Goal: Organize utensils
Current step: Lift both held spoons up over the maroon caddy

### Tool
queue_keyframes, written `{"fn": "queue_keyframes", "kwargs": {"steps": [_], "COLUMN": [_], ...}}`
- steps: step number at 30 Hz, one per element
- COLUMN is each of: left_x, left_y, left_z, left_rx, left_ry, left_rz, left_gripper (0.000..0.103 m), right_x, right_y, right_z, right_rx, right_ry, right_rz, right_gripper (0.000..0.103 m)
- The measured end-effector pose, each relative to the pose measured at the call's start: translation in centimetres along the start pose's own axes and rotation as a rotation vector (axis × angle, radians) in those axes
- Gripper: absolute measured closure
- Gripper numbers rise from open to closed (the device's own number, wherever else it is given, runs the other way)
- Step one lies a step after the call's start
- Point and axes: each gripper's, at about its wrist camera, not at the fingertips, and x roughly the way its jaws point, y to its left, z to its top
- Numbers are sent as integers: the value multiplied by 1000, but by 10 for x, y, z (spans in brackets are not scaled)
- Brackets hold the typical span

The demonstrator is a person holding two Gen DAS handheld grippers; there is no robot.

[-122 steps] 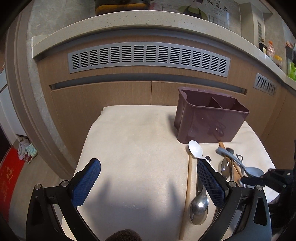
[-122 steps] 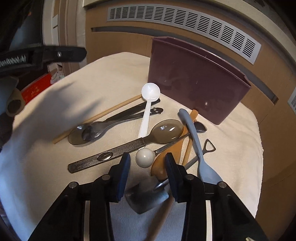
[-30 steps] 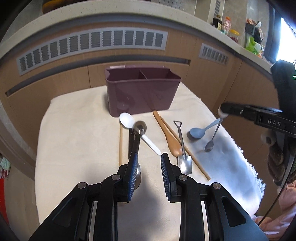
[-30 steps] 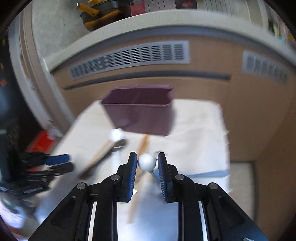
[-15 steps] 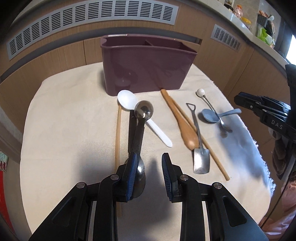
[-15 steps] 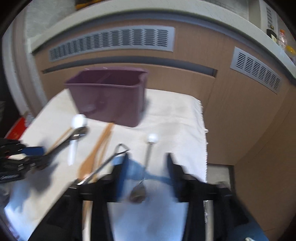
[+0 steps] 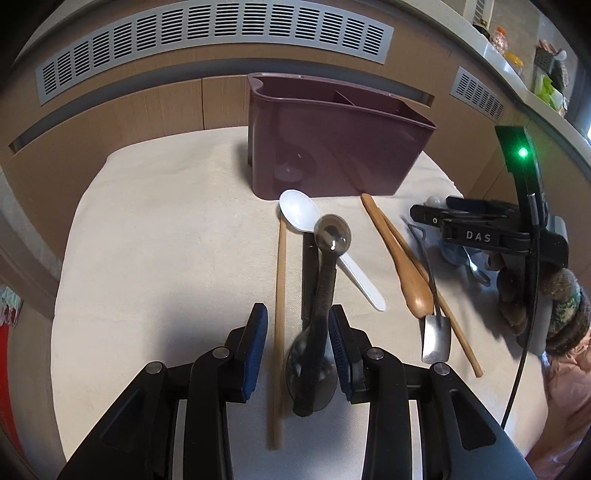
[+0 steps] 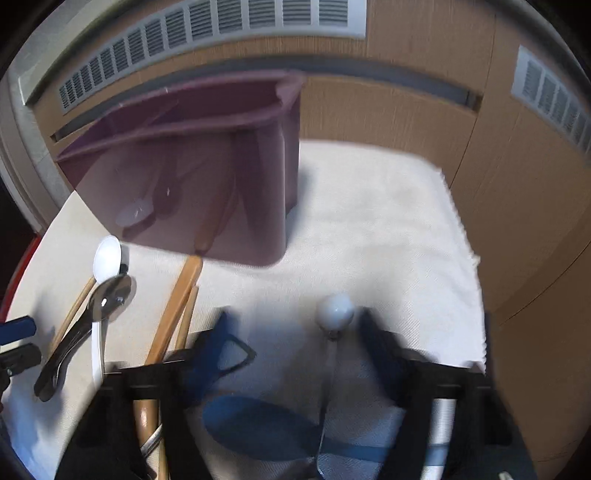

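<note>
A maroon two-compartment utensil holder [image 7: 332,147] stands at the back of a cream cloth [image 7: 166,240]; it also shows in the right wrist view [image 8: 192,177]. My left gripper [image 7: 297,332] is open around a dark metal ladle [image 7: 325,280] and a wooden chopstick [image 7: 279,288]. A white plastic spoon [image 7: 299,216] lies beside them. My right gripper [image 8: 295,336] is open, blurred, over a ball-ended small spoon [image 8: 335,308] and a blue spoon [image 8: 266,432].
A wooden spoon [image 7: 402,262], a small metal shovel spoon [image 7: 436,339] and another chopstick [image 7: 458,332] lie right of centre. Wooden cabinet fronts with vents [image 7: 207,33] stand behind. The cloth's right edge [image 8: 472,258] drops off.
My left gripper has opened and lowered around the ladle. My right gripper, which let go of the ball-ended spoon earlier, has dropped low over it, wide open.
</note>
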Motion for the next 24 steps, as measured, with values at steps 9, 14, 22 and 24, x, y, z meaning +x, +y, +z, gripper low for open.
{"fn": "queue_keyframes", "kwargs": {"steps": [9, 14, 22, 24], "left_x": [27, 66, 73, 52], "left_y": [-23, -36, -38, -39], "left_z": [35, 58, 67, 60], "left_rx": [76, 117, 88, 90], "left_ry": [54, 164, 142, 78], "left_rz": [-42, 19, 78, 80], "left_gripper": [58, 58, 70, 70], "right_x": [-52, -88, -113, -123], "right_y": [-4, -4, -2, 2], "right_z": [-17, -30, -43, -46], "right_rx": [2, -17, -24, -25], "right_ry": [-82, -144, -191, -204], "right_rz": [36, 48, 46, 49], "right_gripper": [86, 86, 86, 86]}}
